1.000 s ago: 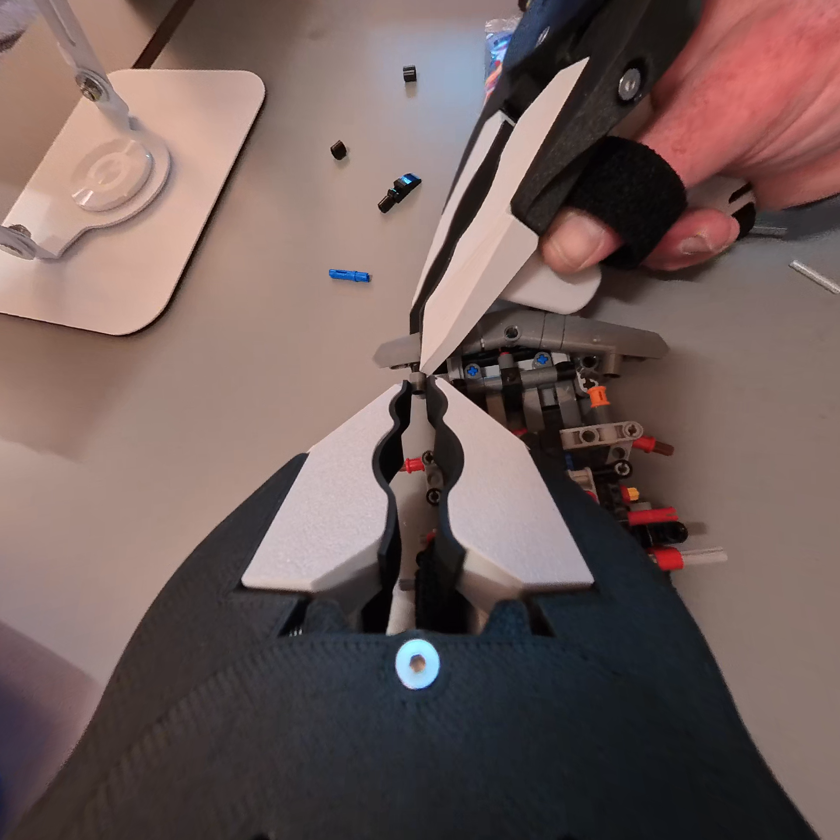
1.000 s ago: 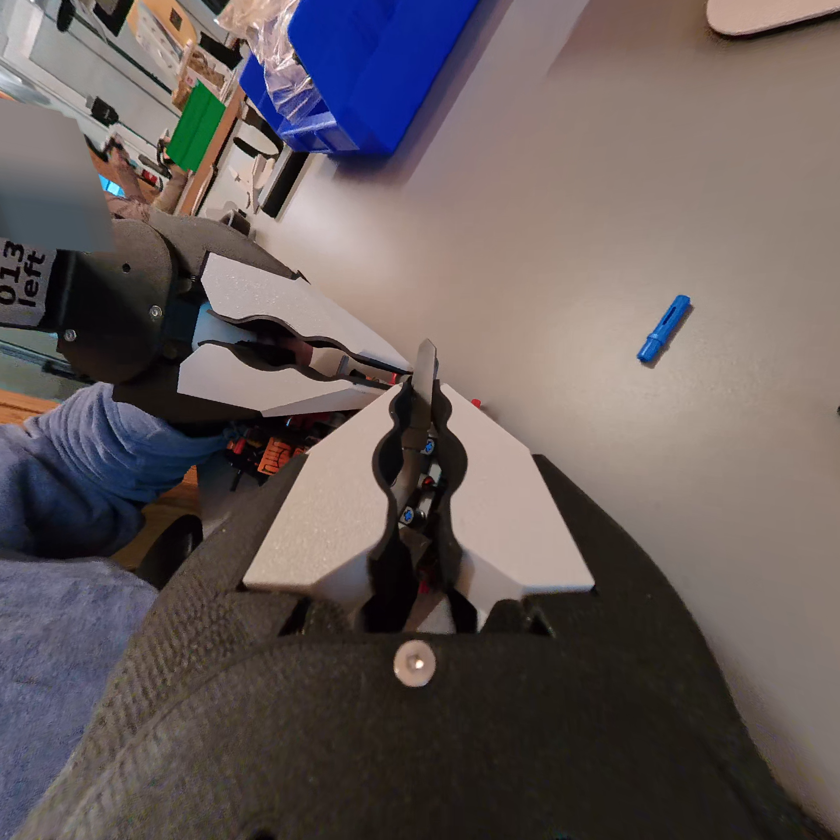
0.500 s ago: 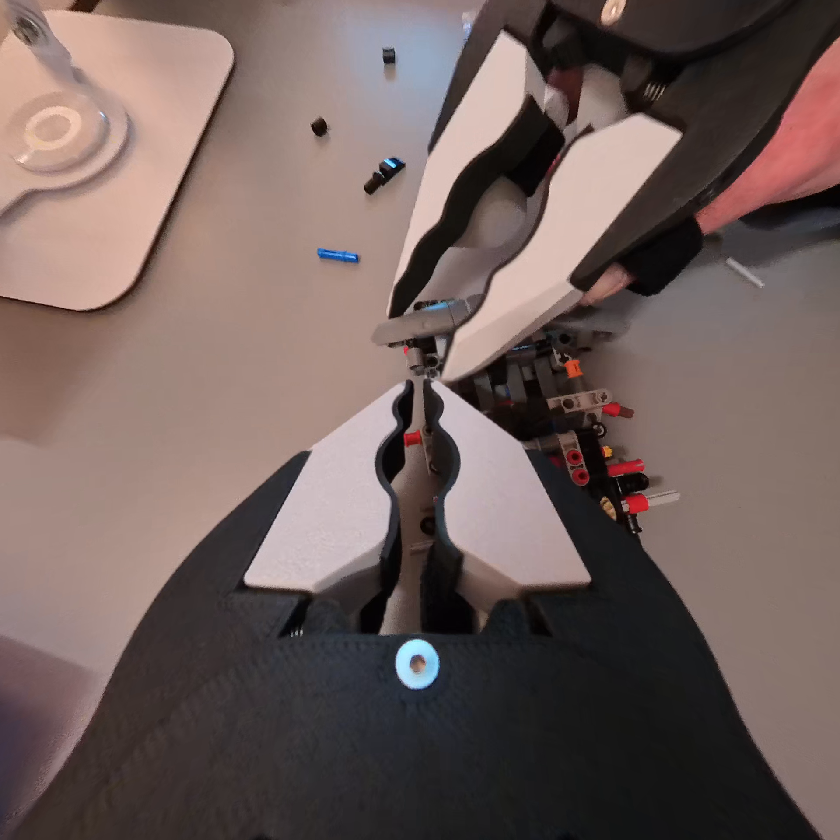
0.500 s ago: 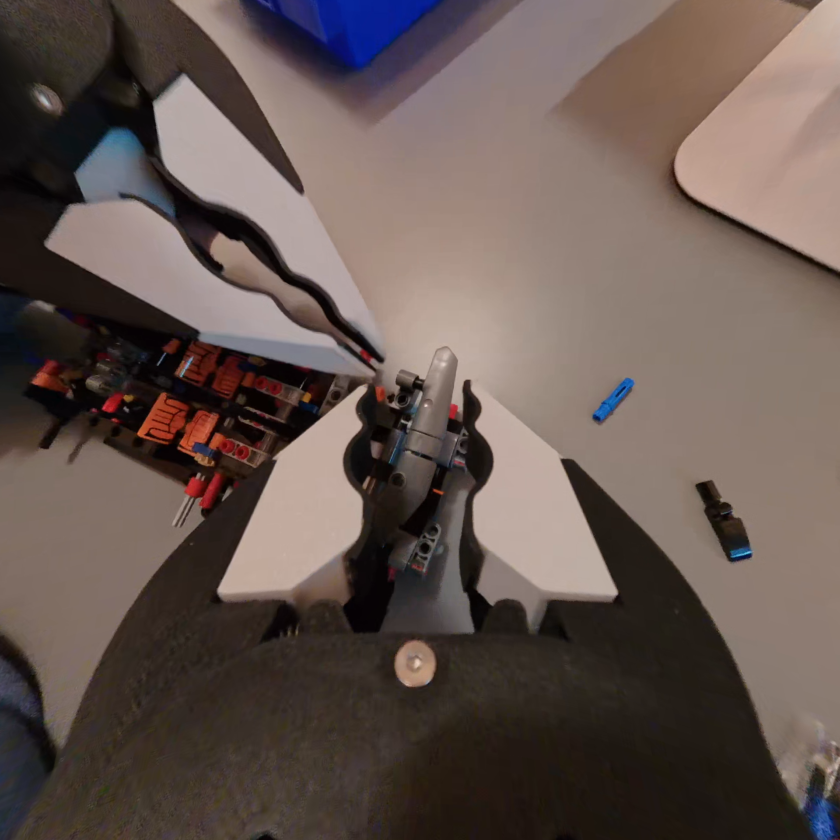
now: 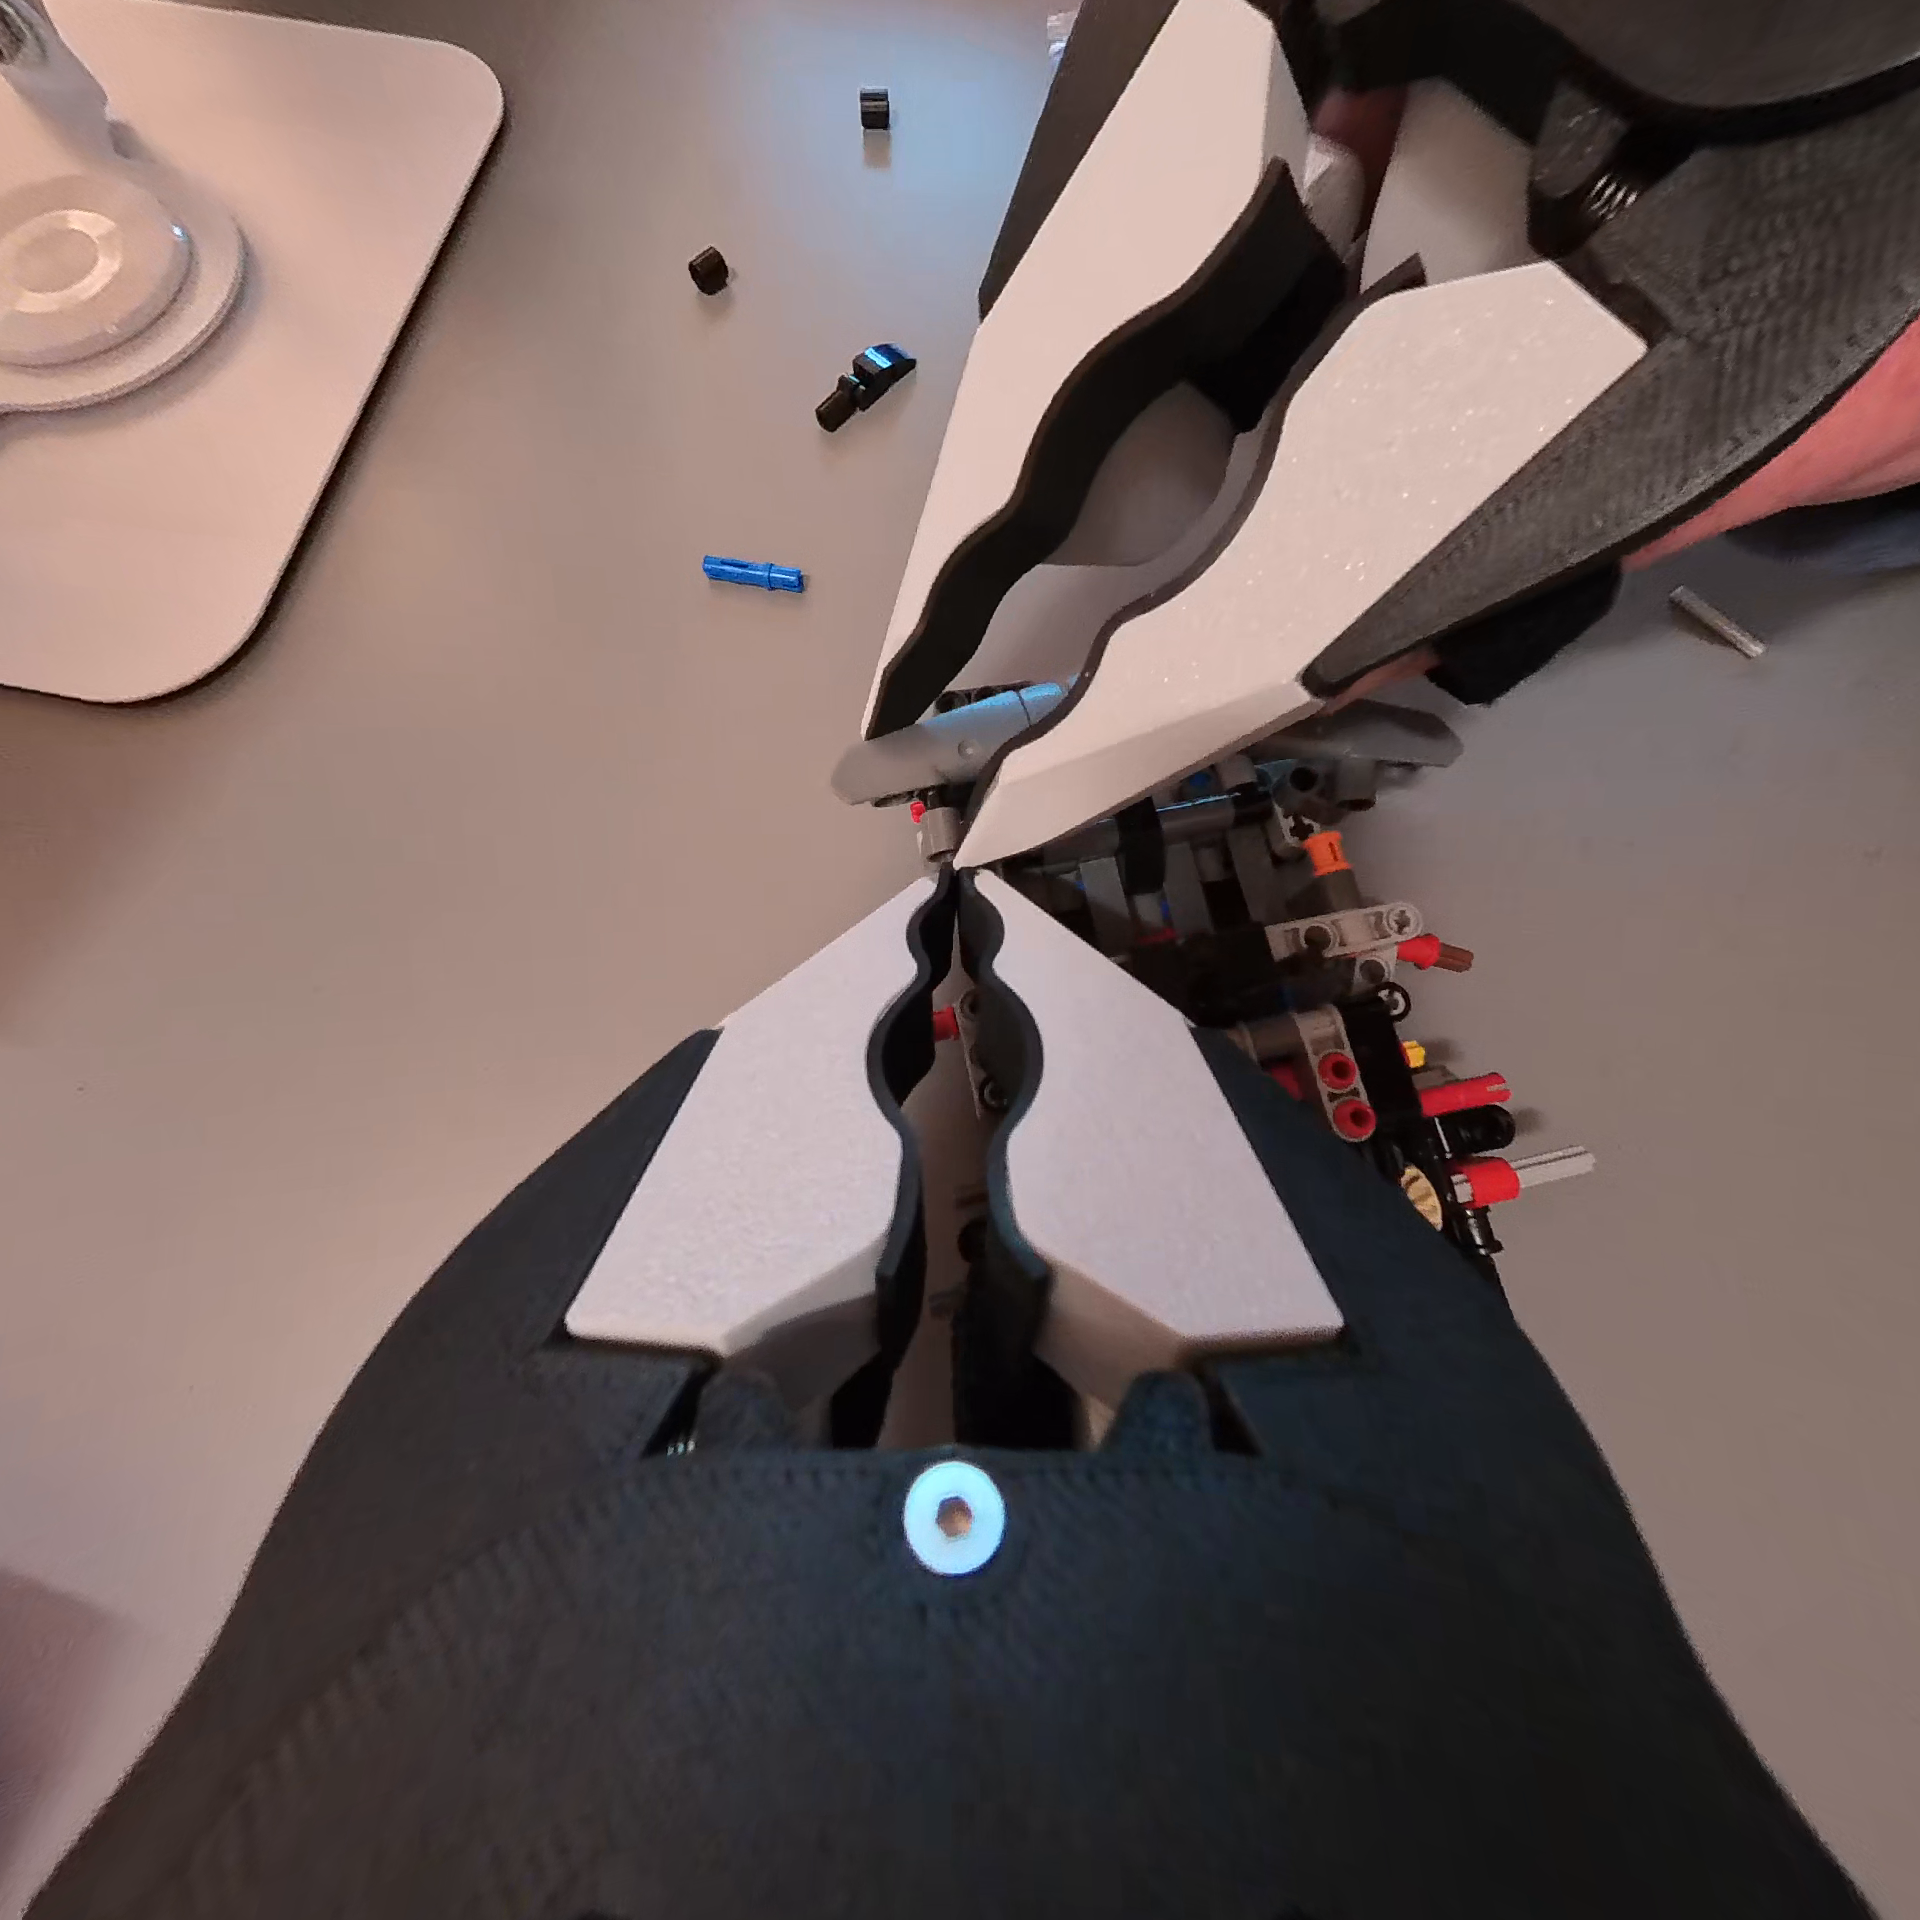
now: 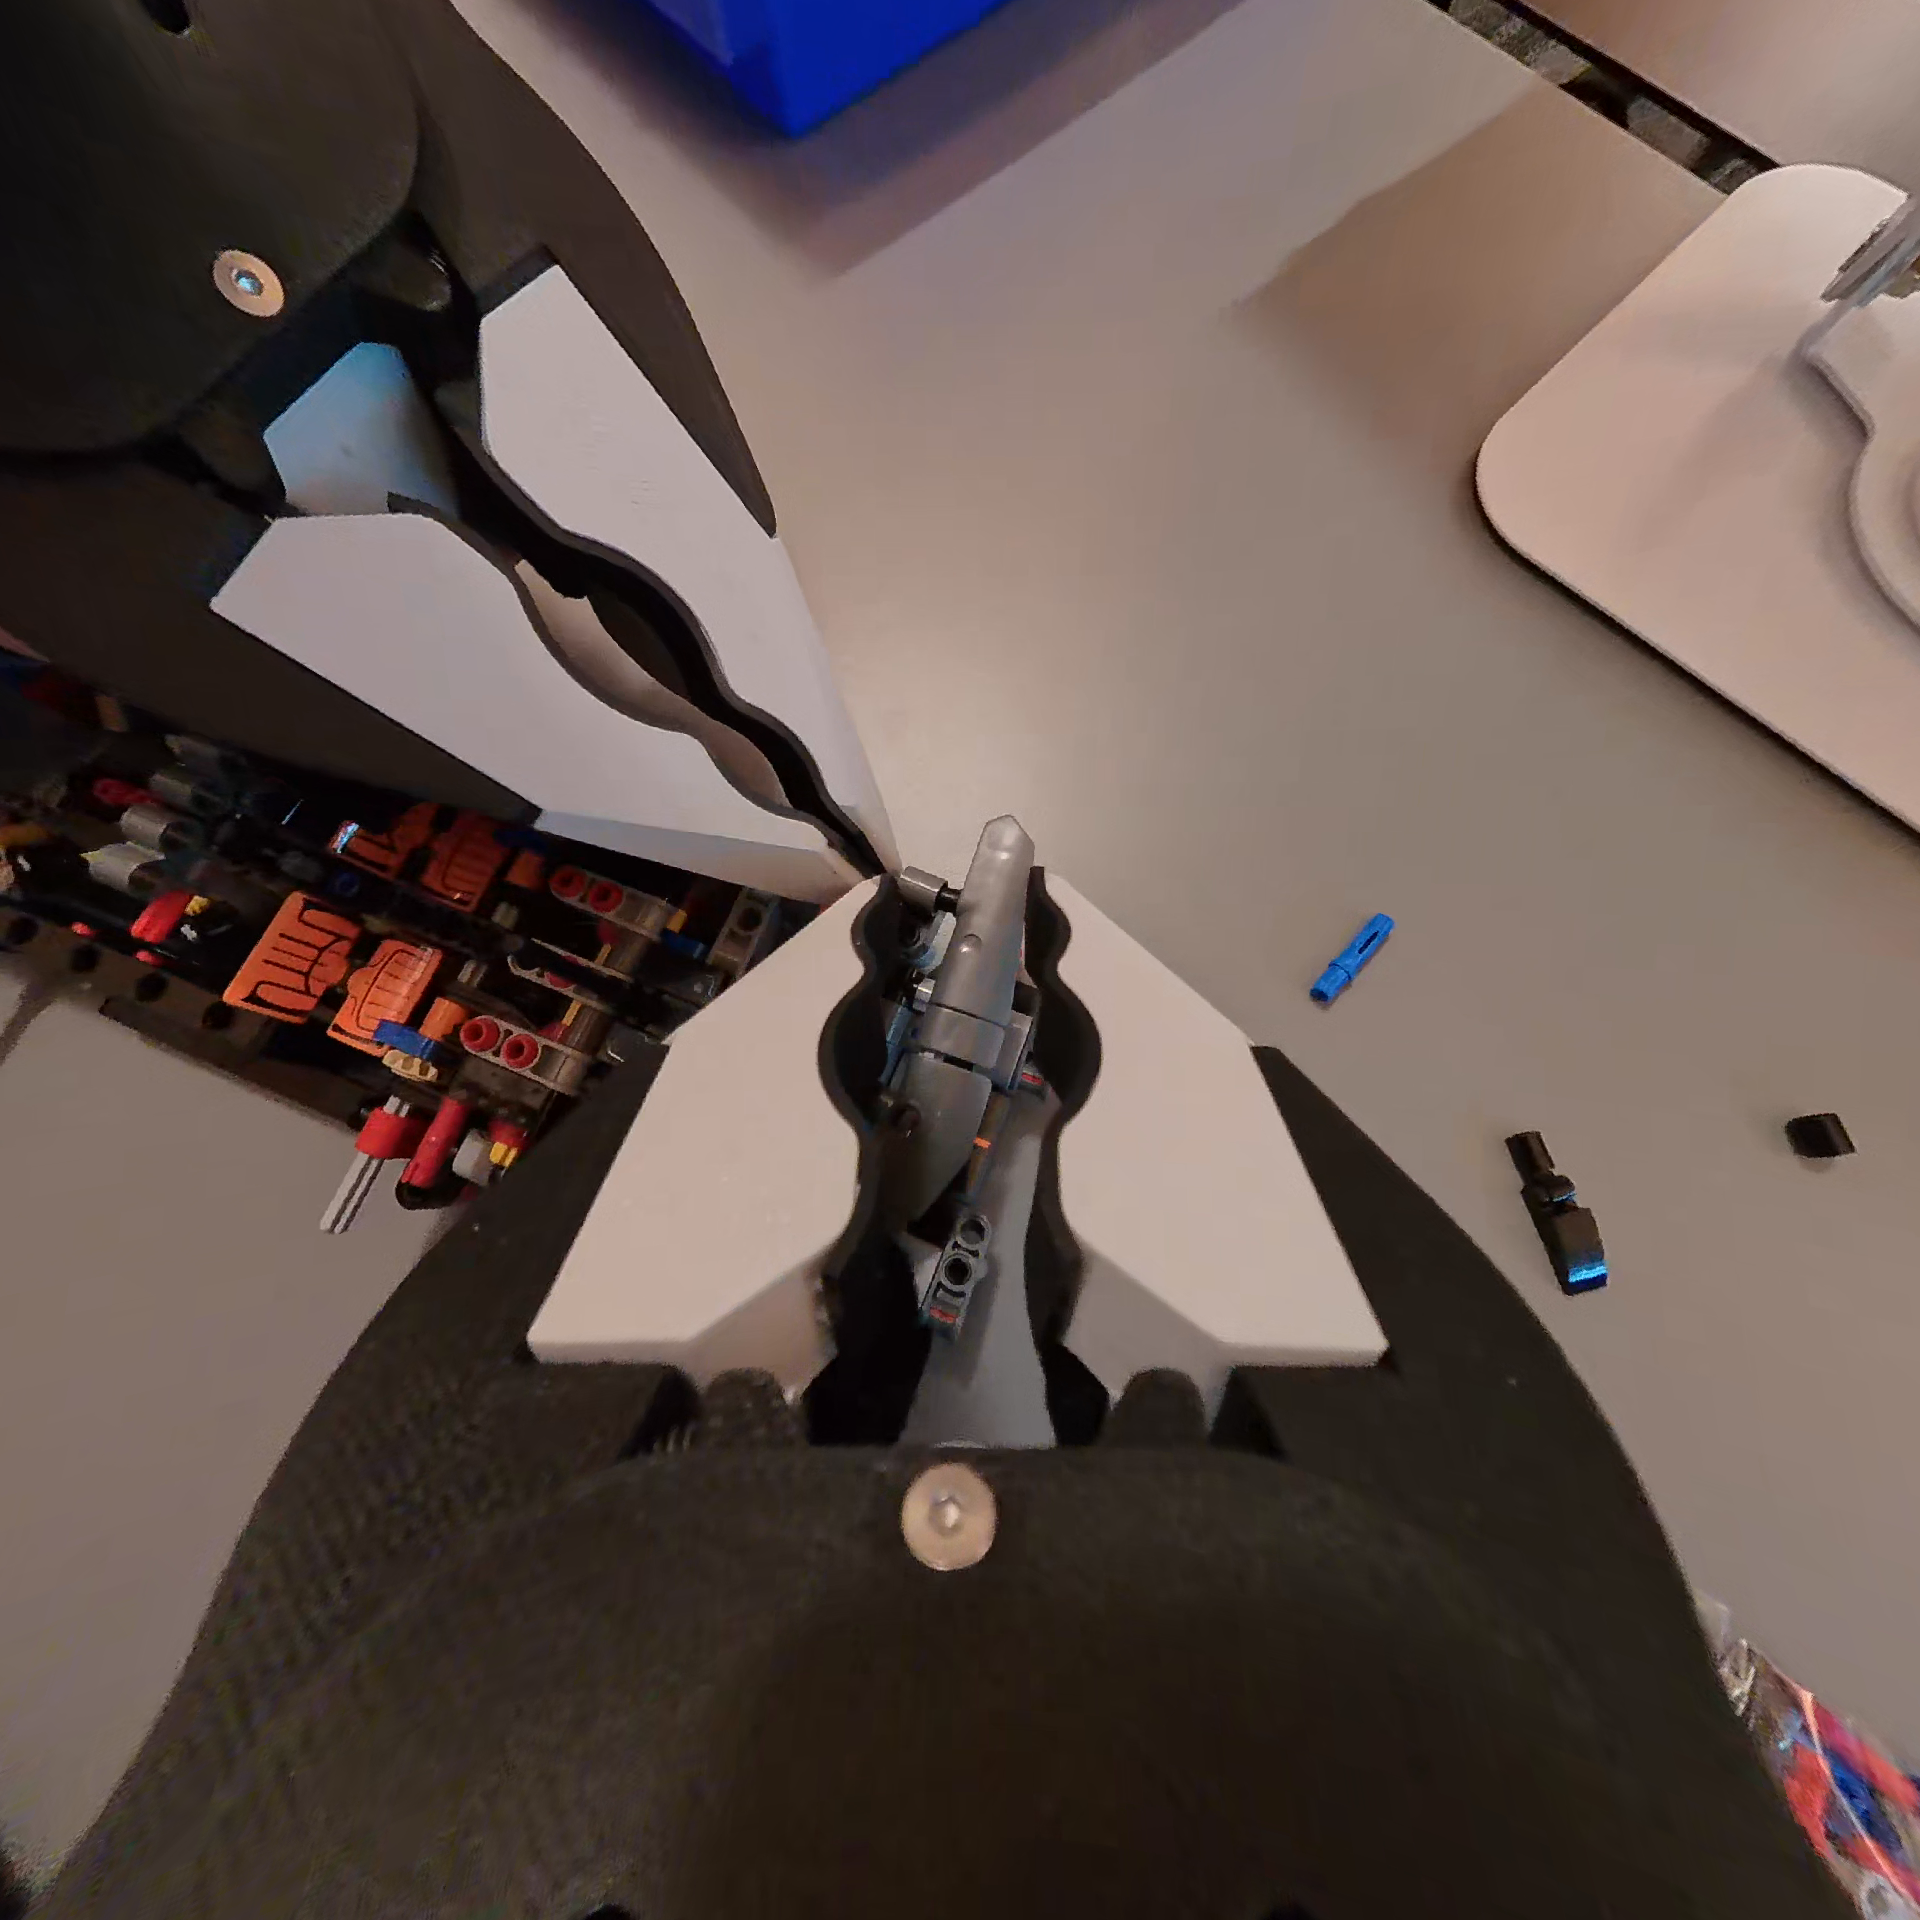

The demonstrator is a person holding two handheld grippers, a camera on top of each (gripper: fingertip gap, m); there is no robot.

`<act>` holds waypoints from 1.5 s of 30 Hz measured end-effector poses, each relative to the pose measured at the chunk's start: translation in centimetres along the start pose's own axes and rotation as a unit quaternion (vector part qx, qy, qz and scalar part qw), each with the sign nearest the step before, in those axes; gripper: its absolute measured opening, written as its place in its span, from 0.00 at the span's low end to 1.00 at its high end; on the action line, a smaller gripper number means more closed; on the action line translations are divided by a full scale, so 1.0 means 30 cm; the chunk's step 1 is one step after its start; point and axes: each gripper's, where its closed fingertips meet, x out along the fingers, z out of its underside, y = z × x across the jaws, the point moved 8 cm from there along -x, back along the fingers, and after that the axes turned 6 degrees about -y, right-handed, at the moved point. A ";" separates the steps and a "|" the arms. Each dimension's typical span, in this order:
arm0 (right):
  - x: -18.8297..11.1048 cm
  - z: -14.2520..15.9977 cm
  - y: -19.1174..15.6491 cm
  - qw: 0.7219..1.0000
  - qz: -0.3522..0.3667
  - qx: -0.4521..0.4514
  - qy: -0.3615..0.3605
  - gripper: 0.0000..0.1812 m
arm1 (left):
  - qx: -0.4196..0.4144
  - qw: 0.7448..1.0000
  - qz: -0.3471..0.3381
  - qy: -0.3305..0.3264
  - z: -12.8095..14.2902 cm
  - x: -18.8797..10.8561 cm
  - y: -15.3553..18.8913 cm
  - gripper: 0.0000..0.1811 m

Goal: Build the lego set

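The lego model (image 5: 1320, 935) is a dark technic build with red pins and orange parts, lying on the grey table. It also shows in the right wrist view (image 6: 416, 966). My right gripper (image 6: 956, 883) is shut on the model's grey curved panel (image 6: 982, 966) at its end. In the left wrist view this gripper (image 5: 925, 790) comes in from the upper right. My left gripper (image 5: 951, 878) is shut, its tips pinching a small grey connector (image 5: 940, 831) beside that panel. In the right wrist view the left gripper (image 6: 883, 862) reaches in from the upper left to the connector (image 6: 920, 885).
Loose parts lie on the table: a blue pin (image 5: 753, 574), a black piece with a blue end (image 5: 862, 379), two small black bushes (image 5: 709, 272) and a grey axle (image 5: 1714, 620). A white stand base (image 5: 208, 364) sits far left. A blue bin (image 6: 831, 52) and a parts bag (image 6: 1849, 1787) show at the edges. Both grippers' tips are close together, under 4 cm apart. Left tips and right tips are each some 20 cm from the grey axle (image 5: 1714, 620).
My right gripper has rolled from edge-on to broadside and now clamps the grey panel. My left gripper's jaws have narrowed until the tips meet at the connector.
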 end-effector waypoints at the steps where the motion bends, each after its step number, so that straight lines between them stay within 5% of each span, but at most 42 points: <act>1: 0.000 0.000 0.000 1.000 0.000 0.000 0.000 0.12 | 0.000 1.000 -0.001 0.000 0.000 0.000 0.000 0.00; 13: 0.001 0.002 0.004 1.000 -0.013 0.006 0.003 0.10 | 0.010 1.000 -0.009 -0.002 -0.005 0.003 0.002 0.00; 18: -0.064 -0.004 0.039 0.999 -0.033 0.020 0.031 0.25 | 0.010 1.000 -0.012 0.009 -0.028 -0.031 -0.007 0.00; 20: -0.103 0.002 0.068 0.997 -0.048 0.033 0.043 0.23 | 0.018 1.000 -0.025 0.006 -0.035 -0.058 -0.013 0.01; 32: -0.215 0.134 0.115 0.986 -0.164 0.020 0.016 0.22 | 0.007 0.995 -0.066 -0.081 0.001 -0.245 0.093 0.24; 40: -0.134 0.168 0.052 0.976 -0.176 -0.115 -0.060 0.25 | -0.015 0.978 -0.121 -0.167 0.106 -0.229 0.204 0.43; 45: -0.096 0.165 0.017 0.971 -0.160 -0.159 -0.075 0.20 | -0.028 0.972 -0.151 -0.177 0.138 -0.215 0.229 0.43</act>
